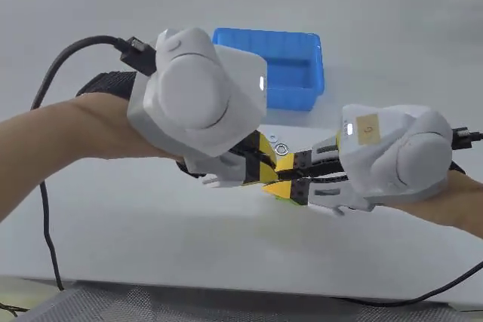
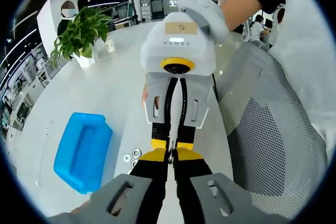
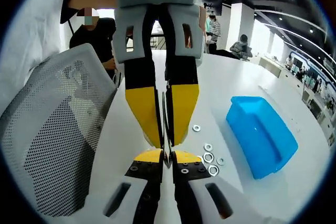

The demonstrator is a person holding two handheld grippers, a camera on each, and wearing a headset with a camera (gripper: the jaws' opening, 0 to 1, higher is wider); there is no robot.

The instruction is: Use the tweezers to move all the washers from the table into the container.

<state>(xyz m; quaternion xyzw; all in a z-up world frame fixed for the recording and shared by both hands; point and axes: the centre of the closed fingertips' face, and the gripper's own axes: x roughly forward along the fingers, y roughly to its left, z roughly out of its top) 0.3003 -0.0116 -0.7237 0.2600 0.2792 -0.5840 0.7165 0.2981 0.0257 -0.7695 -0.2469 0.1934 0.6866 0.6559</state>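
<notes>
Both grippers pinch the thin tweezers (image 3: 166, 149) tip to tip: my right gripper (image 3: 168, 162), then left gripper (image 3: 167, 141). Just right of my right jaws, five washers (image 3: 208, 157) lie on the table (image 3: 236, 87). Beyond them, the blue container (image 3: 260, 135) looks empty, so I judge all transfers remain.

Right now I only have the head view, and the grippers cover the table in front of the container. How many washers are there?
Observer: The right gripper view shows about five washers, loose on the table between the jaws and the blue container.
Operator: Part of that container is hidden from me. Anything inside?
Observer: Its whole inside shows there and looks empty.
Operator: Are the tweezers held?
Observer: A thin strip, likely the tweezers, sits between the shut jaws of the left gripper and of the right gripper.
</notes>
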